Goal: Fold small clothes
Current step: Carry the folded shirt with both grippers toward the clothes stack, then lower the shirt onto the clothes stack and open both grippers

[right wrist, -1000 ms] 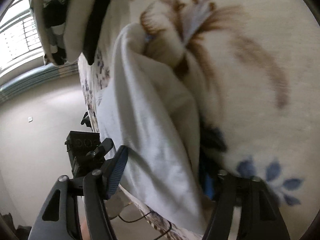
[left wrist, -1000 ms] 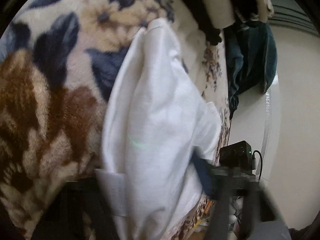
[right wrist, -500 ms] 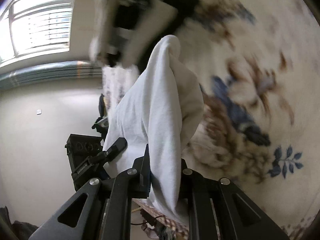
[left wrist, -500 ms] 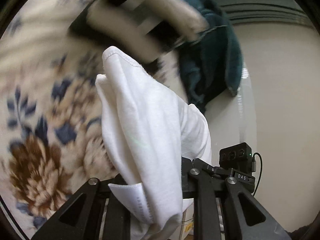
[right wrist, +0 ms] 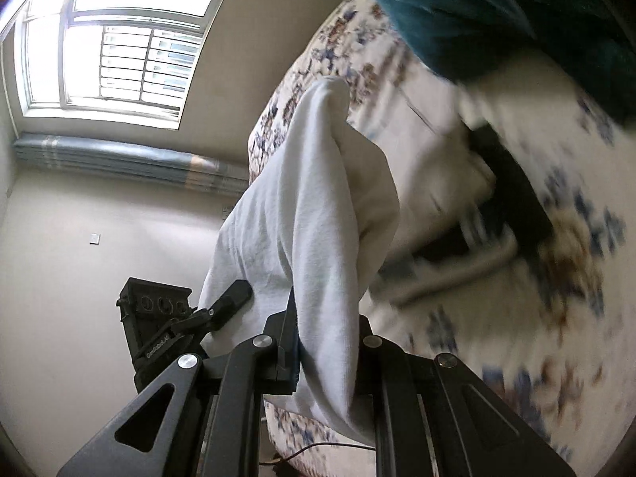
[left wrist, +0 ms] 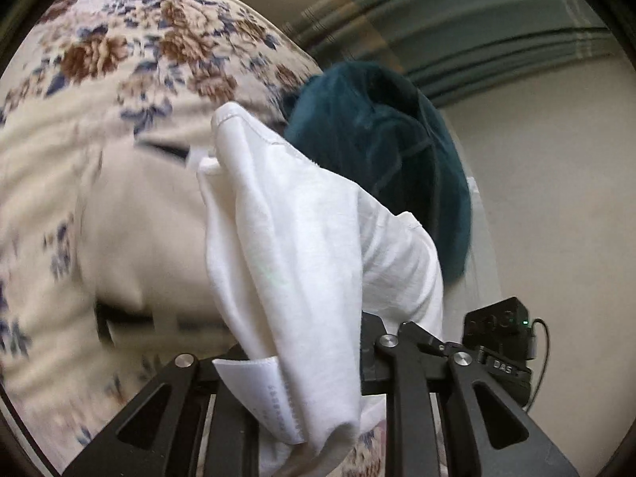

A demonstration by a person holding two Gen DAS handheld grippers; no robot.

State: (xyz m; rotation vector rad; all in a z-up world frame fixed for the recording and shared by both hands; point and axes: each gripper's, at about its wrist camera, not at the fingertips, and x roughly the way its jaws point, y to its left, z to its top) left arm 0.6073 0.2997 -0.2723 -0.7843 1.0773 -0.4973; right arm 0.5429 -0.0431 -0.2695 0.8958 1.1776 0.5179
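Roughly early in the fold, as a judgement: the bed with its floral blanket fills the background of both views, blurred; a teal cloth is heaped at its far edge, and some cream and dark clothes lie on it, too smeared to tell if folded; window and a bare wall sit beyond. The white garment is off the bed, hanging bunched between the two grippers; no crease or flat fold shows yet, so spreading it out and all the folds look left to do. Left gripper is pinched narrow on one end of the garment; cloth drapes forward over the jaws, a label tab hanging by the left finger. Right gripper has just been closing and now clamps the other end; cloth runs up from between its jaws to a peak, then falls toward the left gripper, visible low left in the right view.
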